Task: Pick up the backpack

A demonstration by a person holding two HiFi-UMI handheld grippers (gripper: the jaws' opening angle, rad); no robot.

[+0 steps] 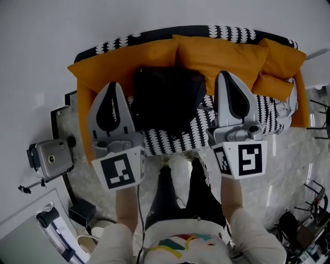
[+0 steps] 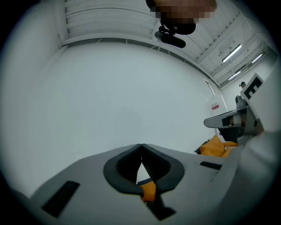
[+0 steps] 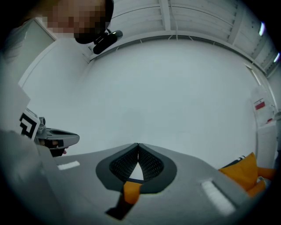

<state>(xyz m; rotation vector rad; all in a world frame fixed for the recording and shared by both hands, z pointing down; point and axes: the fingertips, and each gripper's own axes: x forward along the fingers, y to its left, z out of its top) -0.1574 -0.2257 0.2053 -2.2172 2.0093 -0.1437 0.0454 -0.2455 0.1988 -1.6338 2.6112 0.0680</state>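
Note:
A black backpack (image 1: 167, 100) lies on a sofa (image 1: 170, 139) with a black-and-white patterned seat and orange cushions (image 1: 216, 54). In the head view my left gripper (image 1: 114, 86) hovers just left of the backpack and my right gripper (image 1: 227, 76) just right of it, both held level and pointing at the sofa back. Both are shut with nothing between the fingers. In the left gripper view the left gripper (image 2: 141, 145) faces a plain white wall, tips touching. The right gripper (image 3: 138, 144) shows the same, with an orange cushion (image 3: 243, 172) at lower right.
A camera on a tripod (image 1: 51, 159) stands left of the sofa. Black gear and cables (image 1: 304, 227) lie on the floor at lower right. A white wall (image 1: 154, 15) rises behind the sofa. My legs (image 1: 180, 191) stand directly before the sofa's front edge.

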